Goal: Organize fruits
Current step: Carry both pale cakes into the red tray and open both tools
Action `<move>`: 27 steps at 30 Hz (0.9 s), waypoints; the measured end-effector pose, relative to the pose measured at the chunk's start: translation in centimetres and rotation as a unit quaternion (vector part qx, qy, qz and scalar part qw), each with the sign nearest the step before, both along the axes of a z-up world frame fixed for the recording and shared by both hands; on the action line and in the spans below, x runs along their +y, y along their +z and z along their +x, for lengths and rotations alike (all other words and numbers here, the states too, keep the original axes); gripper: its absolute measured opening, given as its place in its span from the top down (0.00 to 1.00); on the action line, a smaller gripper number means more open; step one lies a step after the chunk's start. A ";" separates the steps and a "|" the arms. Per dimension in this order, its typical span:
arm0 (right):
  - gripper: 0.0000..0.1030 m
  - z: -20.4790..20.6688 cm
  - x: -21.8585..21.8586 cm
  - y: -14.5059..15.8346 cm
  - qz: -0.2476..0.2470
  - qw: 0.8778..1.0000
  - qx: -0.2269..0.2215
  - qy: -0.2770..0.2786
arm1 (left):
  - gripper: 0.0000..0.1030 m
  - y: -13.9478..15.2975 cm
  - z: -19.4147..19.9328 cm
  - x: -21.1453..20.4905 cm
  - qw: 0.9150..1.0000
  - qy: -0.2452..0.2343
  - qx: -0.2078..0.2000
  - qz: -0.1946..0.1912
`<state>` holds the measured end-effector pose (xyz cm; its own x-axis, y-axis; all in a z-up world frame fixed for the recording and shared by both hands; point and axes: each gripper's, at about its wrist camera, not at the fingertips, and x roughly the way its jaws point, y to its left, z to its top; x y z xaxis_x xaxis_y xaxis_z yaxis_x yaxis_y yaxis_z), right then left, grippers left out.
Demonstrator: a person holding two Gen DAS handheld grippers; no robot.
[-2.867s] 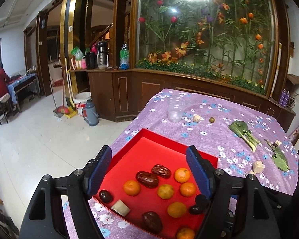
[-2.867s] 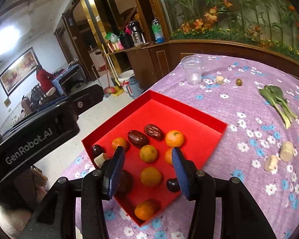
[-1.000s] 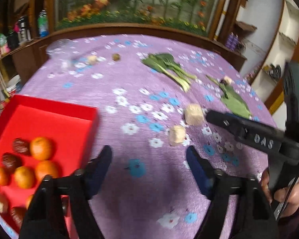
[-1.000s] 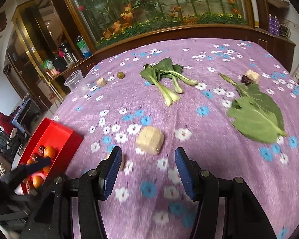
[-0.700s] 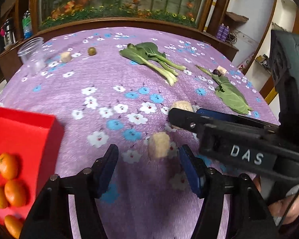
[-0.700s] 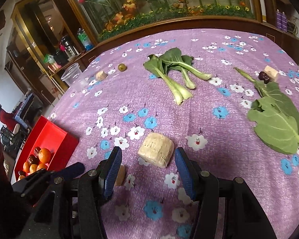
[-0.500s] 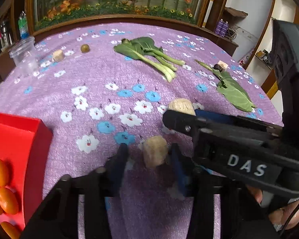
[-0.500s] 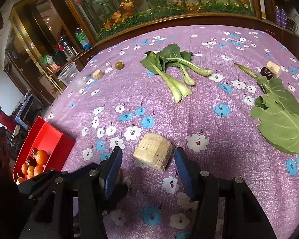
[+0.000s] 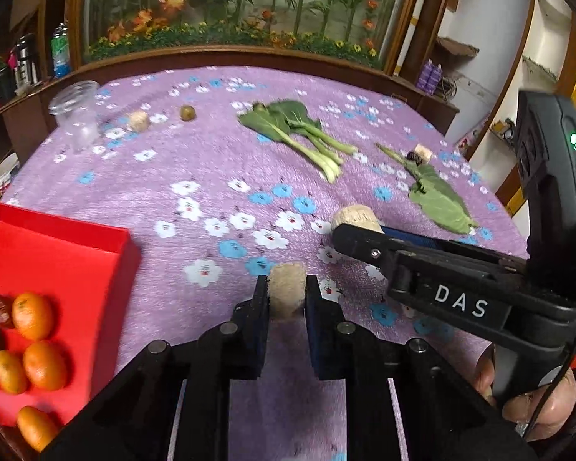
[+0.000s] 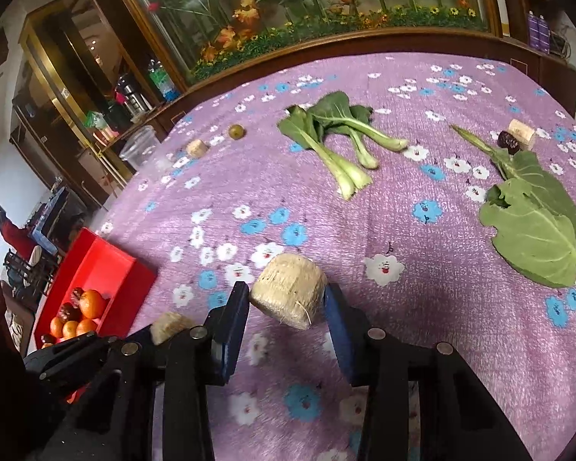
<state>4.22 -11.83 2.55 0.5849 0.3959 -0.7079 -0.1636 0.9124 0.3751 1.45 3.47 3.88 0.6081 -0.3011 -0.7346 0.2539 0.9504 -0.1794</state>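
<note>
Two beige fibrous chunks on the purple cloth (image 9: 219,176): left gripper (image 9: 287,296) pinches the small chunk (image 9: 287,288), right gripper (image 10: 287,303) brackets the big chunk (image 10: 288,288), contact unclear. We judge both light, stiff, rough; grip mid-sides.

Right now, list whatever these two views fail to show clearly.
- Left wrist view: the red tray is cut off by the frame's left edge.
- Left wrist view: the tan chunk is half hidden behind the right hand-held gripper.
- Right wrist view: the smaller tan piece is partly hidden by the left hand-held gripper.
</note>
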 end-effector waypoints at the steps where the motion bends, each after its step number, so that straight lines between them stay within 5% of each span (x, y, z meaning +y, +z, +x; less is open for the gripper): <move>1: 0.57 -0.4 0.2 0.4 0.002 1.000 -0.003 0.002 | 0.84 0.5 -0.4 0.6 1.000 0.005 -0.005 -0.003; 13: 0.57 -5.5 10.0 3.7 -0.001 0.995 -0.037 0.097 | 0.84 4.4 -5.3 10.5 0.992 0.111 -0.048 -0.017; 27: 0.57 -8.2 17.3 3.9 -0.029 0.983 -0.052 0.176 | 0.84 2.2 -7.0 20.0 0.973 0.227 -0.025 -0.030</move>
<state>-3.97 5.49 6.42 0.4893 0.5475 -0.6788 -0.5074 0.8118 0.2890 -5.55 23.47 6.03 0.7227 -0.0342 -0.6903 -0.1799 0.9551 -0.2356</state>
